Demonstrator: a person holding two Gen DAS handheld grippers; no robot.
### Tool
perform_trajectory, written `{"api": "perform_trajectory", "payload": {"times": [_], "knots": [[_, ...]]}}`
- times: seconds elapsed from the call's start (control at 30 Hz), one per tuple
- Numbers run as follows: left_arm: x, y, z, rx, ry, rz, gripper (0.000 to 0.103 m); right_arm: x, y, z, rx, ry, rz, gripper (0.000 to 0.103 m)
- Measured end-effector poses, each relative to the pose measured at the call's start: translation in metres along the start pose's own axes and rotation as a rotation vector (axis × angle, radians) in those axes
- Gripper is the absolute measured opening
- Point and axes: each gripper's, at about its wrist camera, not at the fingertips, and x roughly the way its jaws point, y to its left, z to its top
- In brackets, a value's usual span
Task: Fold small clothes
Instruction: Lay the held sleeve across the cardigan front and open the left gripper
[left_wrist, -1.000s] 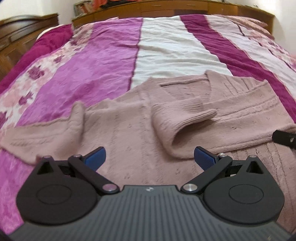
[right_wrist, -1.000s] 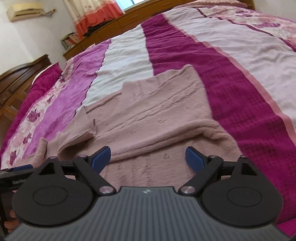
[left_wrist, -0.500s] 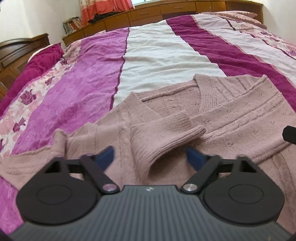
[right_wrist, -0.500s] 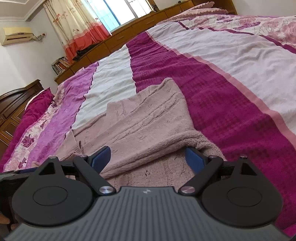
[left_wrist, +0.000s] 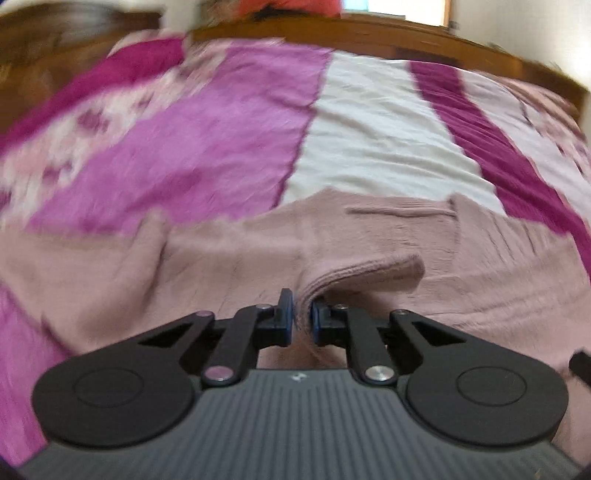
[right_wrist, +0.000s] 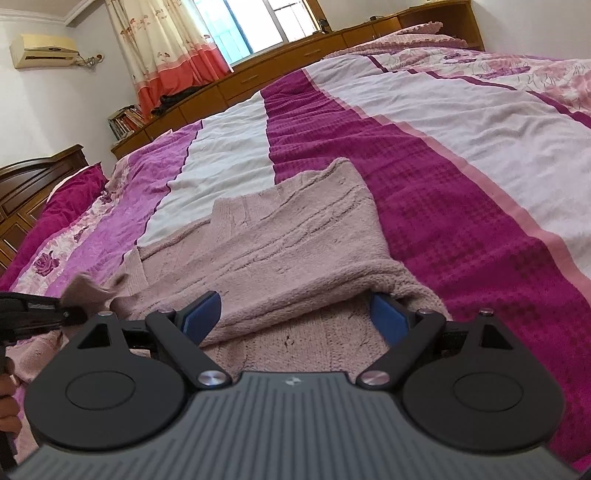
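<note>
While the pink sweater lies flat on the bed, the left gripper has just been closing and now pinches its sleeve, the right gripper waits wide over the sweater's hem, and next the sleeve likely needs laying across the sweater.

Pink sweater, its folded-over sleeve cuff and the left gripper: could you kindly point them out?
pink sweater (right_wrist: 295, 236): right wrist view, folded body panel.
sleeve cuff (left_wrist: 369, 275): left wrist view, ribbed end.
left gripper (left_wrist: 303, 319): left wrist view, between fingertips.
</note>
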Motion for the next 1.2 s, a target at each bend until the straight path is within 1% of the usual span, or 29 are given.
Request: {"api": "perform_trajectory", "payload": {"times": [0.1, 0.17, 0.23, 0.3, 0.37, 0.47, 0.6, 0.67, 0.8, 0.87, 0.93, 1.03, 1.1, 1.17, 1.2], "knots": [[0.007, 0.024, -0.004, -0.127, 0.071, -0.029, 0.014, 0.0, 0.0, 0.0, -0.005, -0.001, -0.001, 0.092], [0.01, 0.032, -0.009, -0.158, 0.096, -0.026, 0.015, 0.0, 0.0, 0.0, -0.006, 0.0, 0.0, 0.092], [0.01, 0.038, -0.014, -0.168, 0.093, -0.027, 0.019, -0.001, 0.0, -0.001, -0.006, 0.0, -0.001, 0.092], [0.006, 0.041, -0.016, -0.158, 0.082, -0.02, 0.022, -0.001, 0.001, -0.001, -0.007, 0.0, -0.002, 0.092], [0.004, 0.043, -0.017, -0.143, 0.075, -0.005, 0.027, -0.002, 0.001, 0.0, -0.01, 0.001, -0.003, 0.092], [0.0, 0.052, -0.016, -0.148, 0.072, 0.005, 0.031, -0.006, 0.002, 0.001, -0.009, 0.01, -0.004, 0.092], [-0.009, 0.063, -0.018, -0.146, 0.062, 0.014, 0.038, -0.014, 0.005, 0.004, -0.03, -0.001, 0.005, 0.092], [-0.016, 0.068, -0.019, -0.139, 0.053, 0.023, 0.038, -0.02, 0.008, 0.006, -0.041, -0.01, 0.006, 0.092], [-0.028, 0.071, -0.017, -0.116, 0.005, 0.022, 0.038, -0.031, 0.017, 0.01, -0.083, -0.046, 0.013, 0.092], [-0.031, 0.068, -0.016, -0.081, -0.025, 0.017, 0.038, -0.031, 0.023, 0.012, -0.128, -0.056, 0.014, 0.092], [-0.028, 0.062, -0.015, -0.044, -0.037, 0.018, 0.038, -0.028, 0.029, 0.013, -0.181, -0.069, -0.01, 0.092], [-0.016, 0.056, -0.017, -0.008, -0.026, 0.007, 0.038, -0.02, 0.03, 0.014, -0.217, -0.067, -0.031, 0.092], [-0.005, 0.055, -0.02, -0.004, 0.01, 0.017, 0.038, -0.01, 0.025, 0.014, -0.206, -0.042, -0.044, 0.092], [0.002, 0.056, -0.024, 0.002, 0.019, 0.03, 0.038, -0.001, 0.019, 0.011, -0.198, -0.008, -0.062, 0.092], [0.003, 0.056, -0.025, 0.015, 0.017, 0.04, 0.041, 0.002, 0.017, 0.008, -0.204, 0.003, -0.061, 0.092]]}}
